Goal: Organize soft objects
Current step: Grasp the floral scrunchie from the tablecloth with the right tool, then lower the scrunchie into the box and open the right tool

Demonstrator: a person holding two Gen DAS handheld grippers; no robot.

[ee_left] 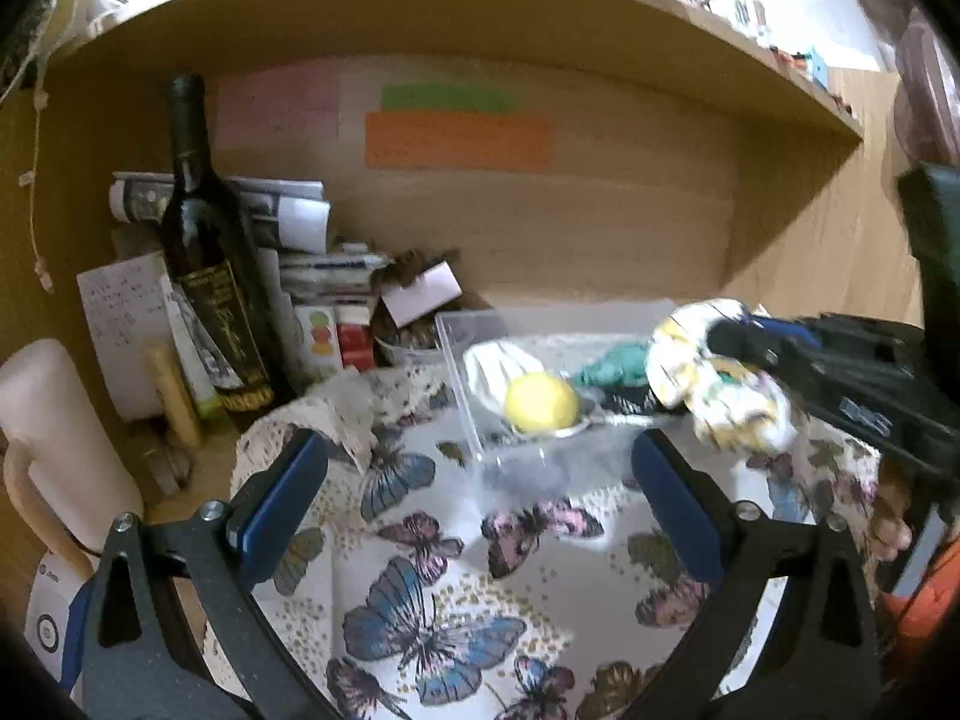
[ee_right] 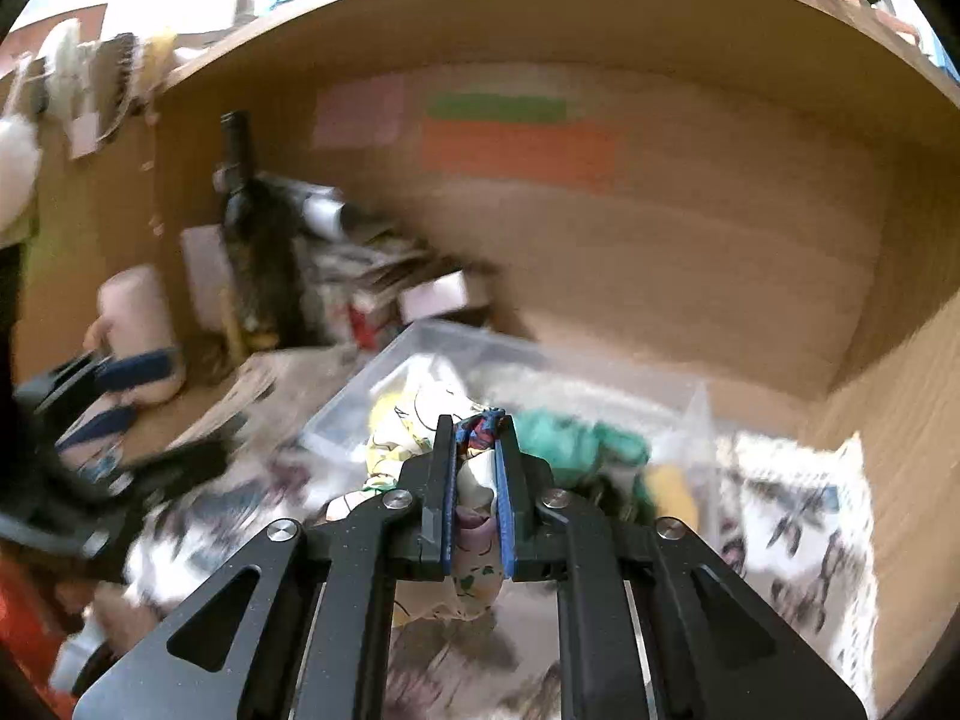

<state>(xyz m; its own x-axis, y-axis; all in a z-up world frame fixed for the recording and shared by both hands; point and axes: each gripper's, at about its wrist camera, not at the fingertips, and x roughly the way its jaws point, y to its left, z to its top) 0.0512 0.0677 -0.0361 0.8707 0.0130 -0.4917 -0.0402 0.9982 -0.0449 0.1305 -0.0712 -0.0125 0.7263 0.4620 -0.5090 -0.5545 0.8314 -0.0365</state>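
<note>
**Two tongs at the clear bin: one spread, one clenched on a printed cloth**

Two tongs are seen around a clear plastic bin, which stands on a butterfly-print tablecloth covering the table inside a wooden alcove. The left tongs are held just in front of the bin, spread wide with nothing between the blue pads. The right tongs are clenched on a white cloth with yellow and green print, which is pinched between the pads and hangs bunched at the bin's right side; whether it hangs inside the bin or just above its rim cannot be told, as the right wrist view is blurred.

Inside the bin, a yellow ball is seen toward the front, with a white cloth just behind it and to the left. A teal soft item is seen to the right of the ball, next to the held cloth. In the right wrist view the teal item shows just past the clenched pads.

To the left of the bin, a dark wine bottle stands upright against a stack of papers and boxes. Further left of the bin, a pale jug is seen. On the back wall behind the bin, an orange paper strip is stuck below a green one.
</note>
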